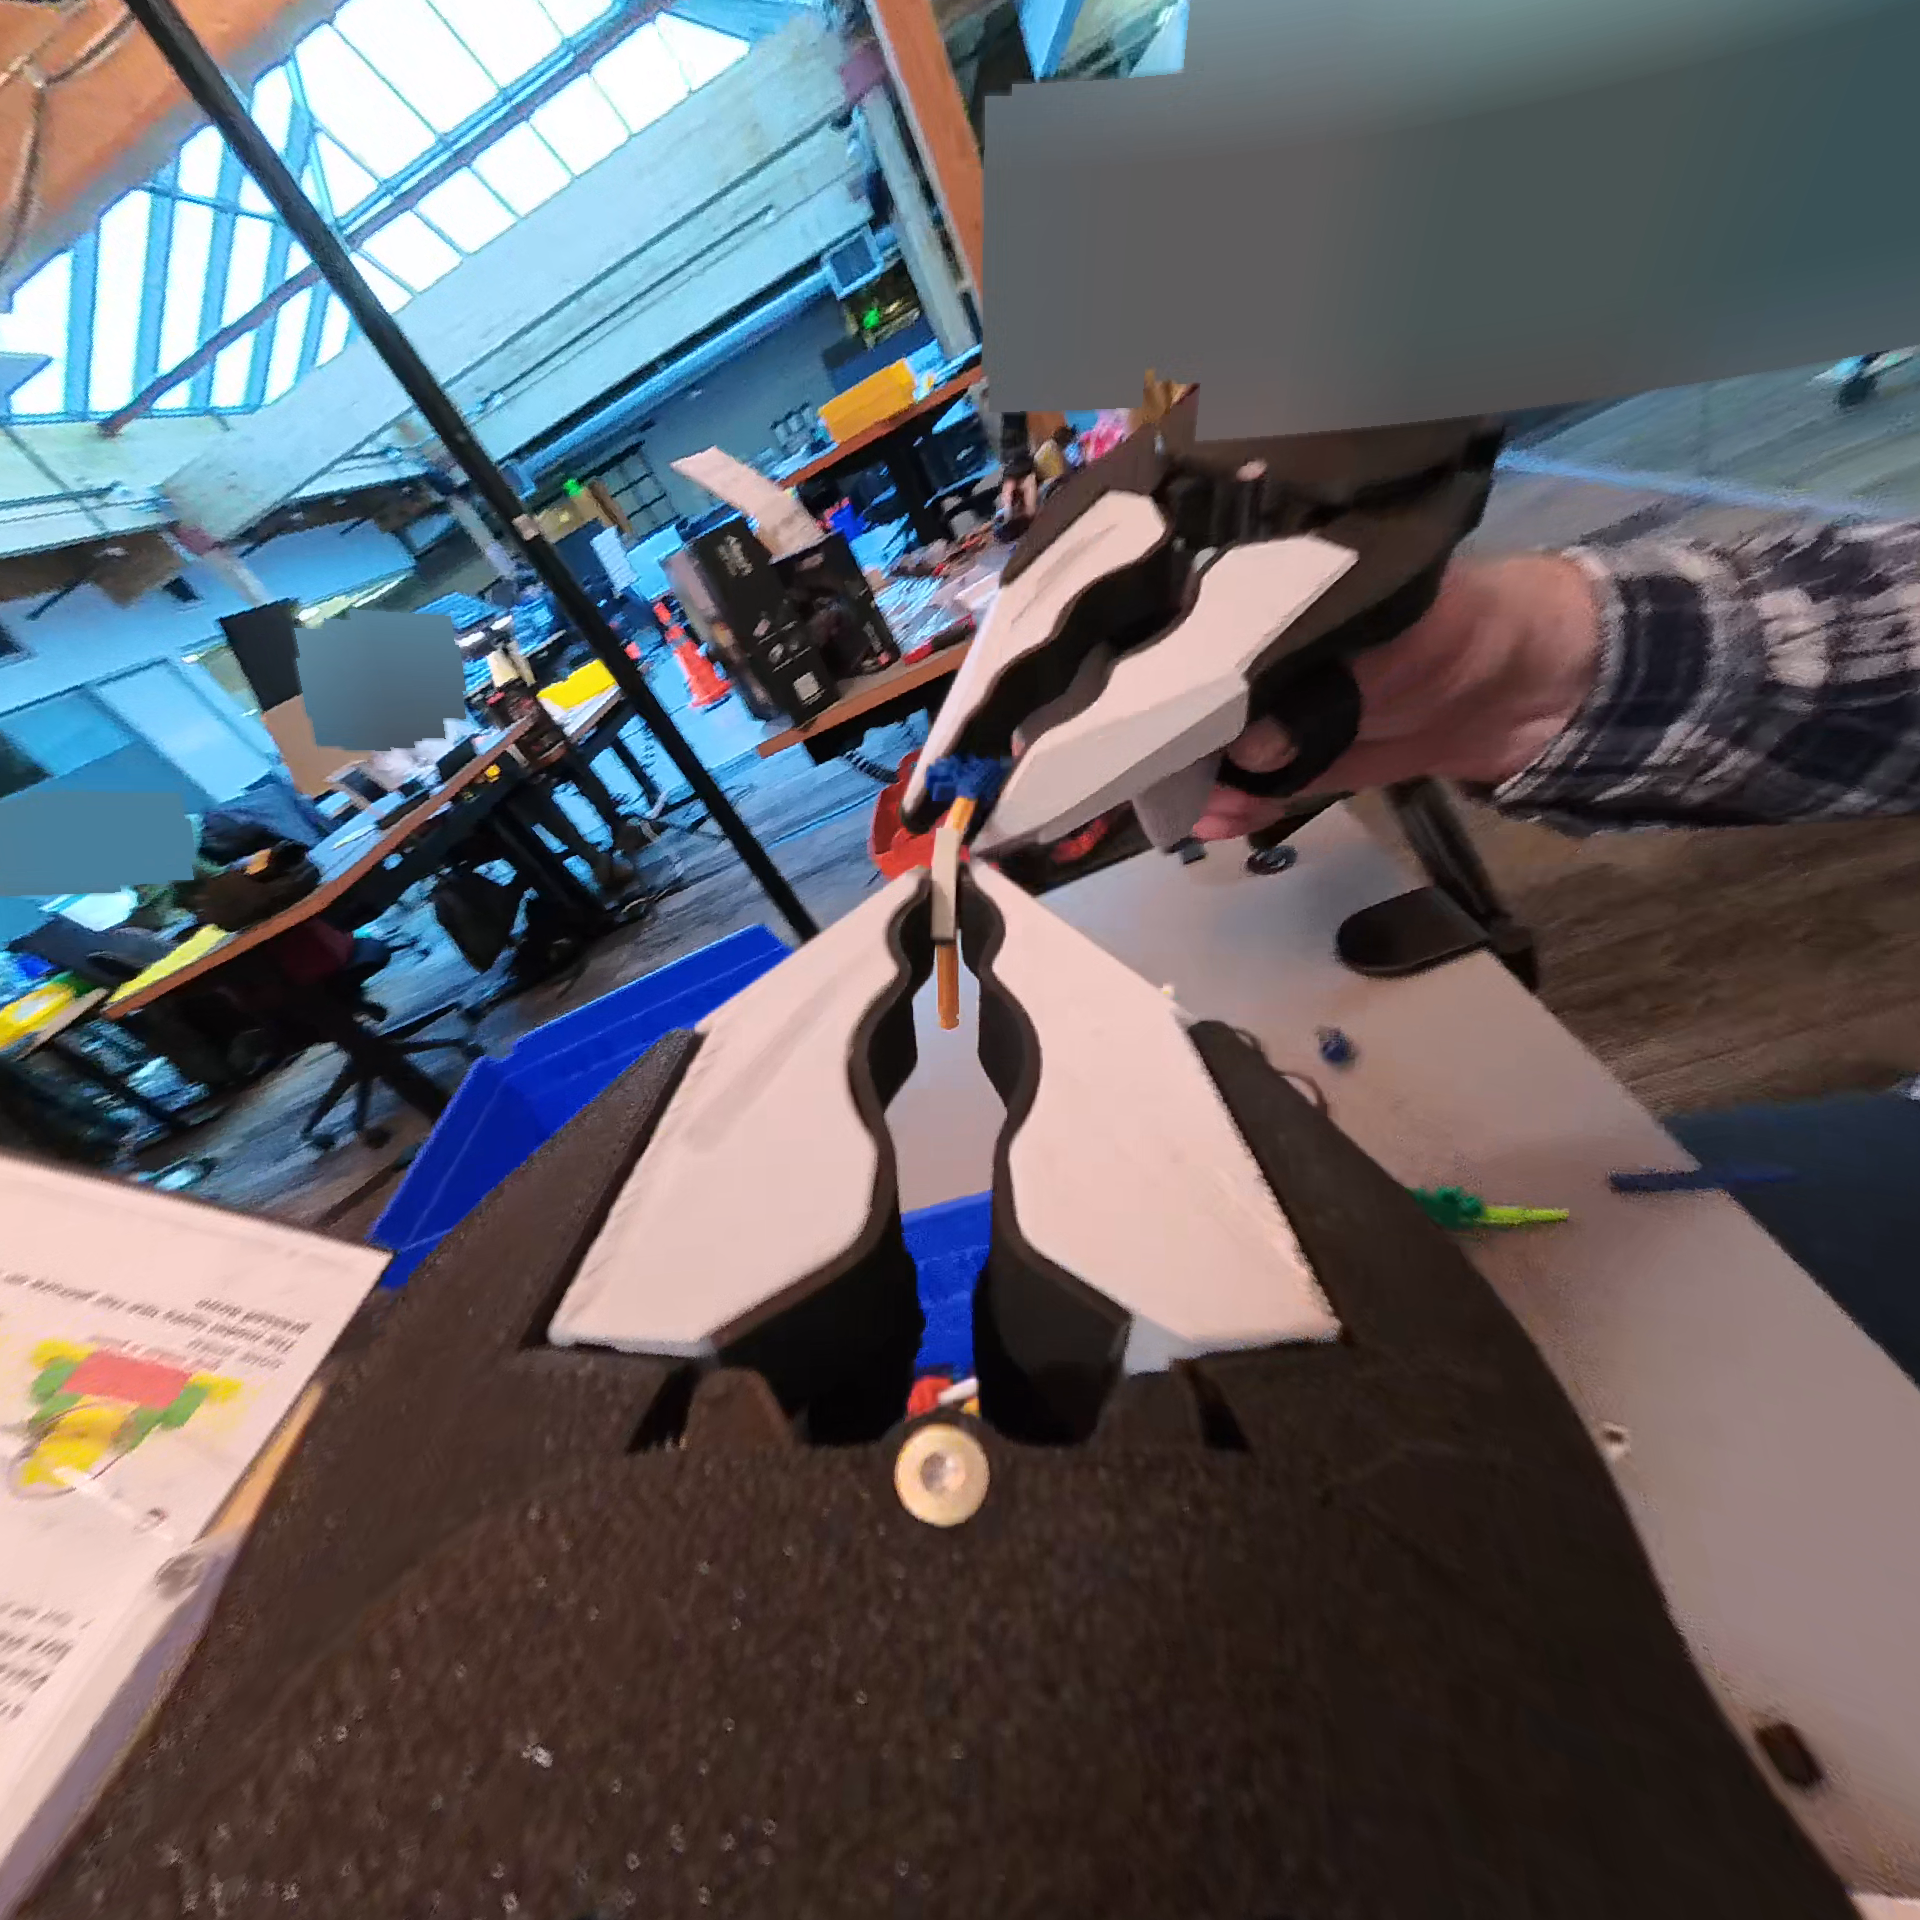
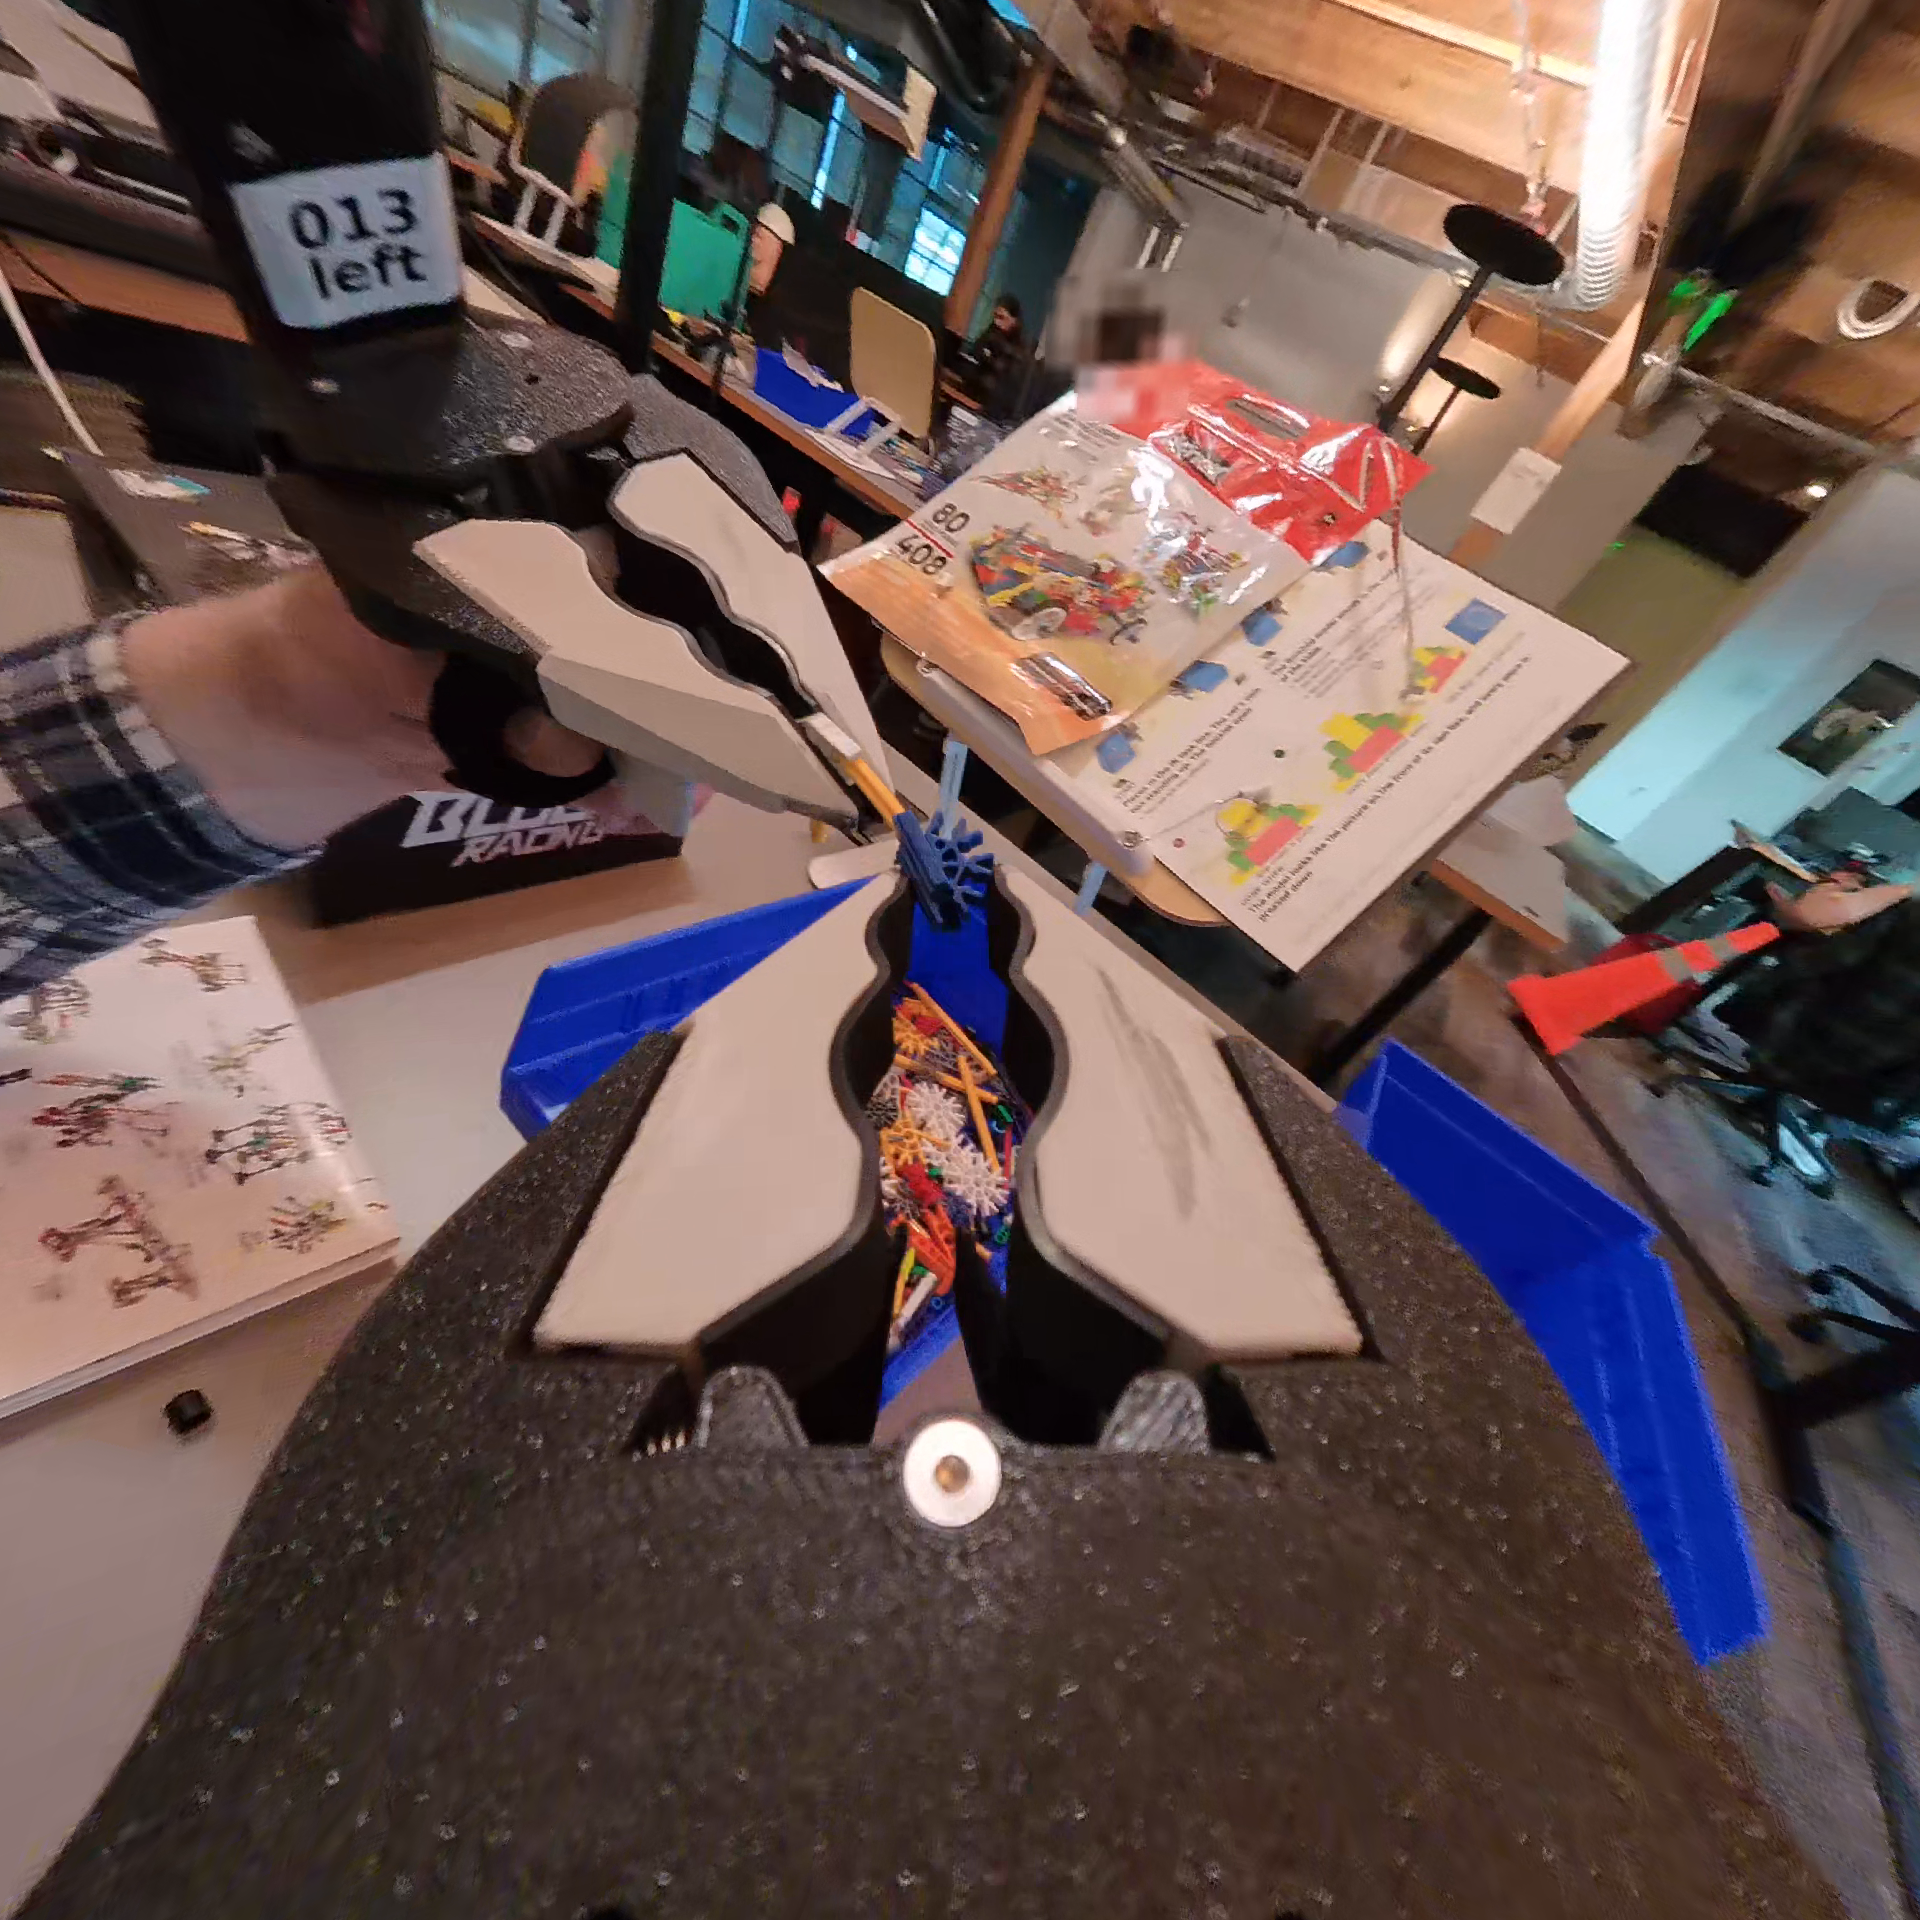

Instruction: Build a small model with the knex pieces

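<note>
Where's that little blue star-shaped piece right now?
The blue connector sits pinched at the tips of the right gripper, above the blue bin, with the left gripper's yellow rod meeting it.

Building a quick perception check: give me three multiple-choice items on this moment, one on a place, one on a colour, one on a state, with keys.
1. The loose building pieces lie in:
A. a blue bin
B. a red bag
C. a black box

2. The connector in the right gripper is:
A. white
B. blue
C. green

3. The left gripper is:
A. wide open
B. resting empty on the table
C. shut on a rod

Key:
A, the pieces fill the blue bin.
B, the right gripper pinches a blue connector.
C, the left gripper clamps the orange rod.
</note>
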Available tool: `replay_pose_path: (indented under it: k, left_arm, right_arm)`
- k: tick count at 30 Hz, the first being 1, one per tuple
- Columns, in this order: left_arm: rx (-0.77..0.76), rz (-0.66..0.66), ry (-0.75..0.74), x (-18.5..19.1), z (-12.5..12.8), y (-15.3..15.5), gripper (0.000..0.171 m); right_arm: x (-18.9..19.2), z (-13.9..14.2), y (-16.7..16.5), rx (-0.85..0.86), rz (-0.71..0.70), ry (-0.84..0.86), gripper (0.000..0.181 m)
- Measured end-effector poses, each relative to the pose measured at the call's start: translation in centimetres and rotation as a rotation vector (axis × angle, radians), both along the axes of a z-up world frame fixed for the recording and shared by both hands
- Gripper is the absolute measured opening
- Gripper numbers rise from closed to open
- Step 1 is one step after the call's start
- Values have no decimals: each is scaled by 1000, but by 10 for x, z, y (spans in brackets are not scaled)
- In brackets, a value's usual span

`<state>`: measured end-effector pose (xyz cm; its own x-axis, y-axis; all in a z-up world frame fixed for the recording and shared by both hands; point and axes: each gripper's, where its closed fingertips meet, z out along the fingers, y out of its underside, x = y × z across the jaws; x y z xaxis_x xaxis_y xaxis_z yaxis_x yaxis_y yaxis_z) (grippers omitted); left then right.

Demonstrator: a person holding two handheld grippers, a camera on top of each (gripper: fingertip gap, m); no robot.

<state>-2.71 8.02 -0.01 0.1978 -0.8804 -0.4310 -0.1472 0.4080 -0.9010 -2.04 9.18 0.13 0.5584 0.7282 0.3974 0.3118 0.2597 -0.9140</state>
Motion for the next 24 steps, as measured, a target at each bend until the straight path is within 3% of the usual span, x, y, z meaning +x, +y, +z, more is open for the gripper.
replay_pose_path:
  k: [12, 24]
  left_arm:
    - [64, 337, 50, 7, -11, 47, 1]
    - [138, 549, 113, 11, -27, 73, 1]
  right_arm:
    - [8, -4, 42, 62, -271, 17, 11]
    - [15, -21, 72, 53, -374, -2, 11]
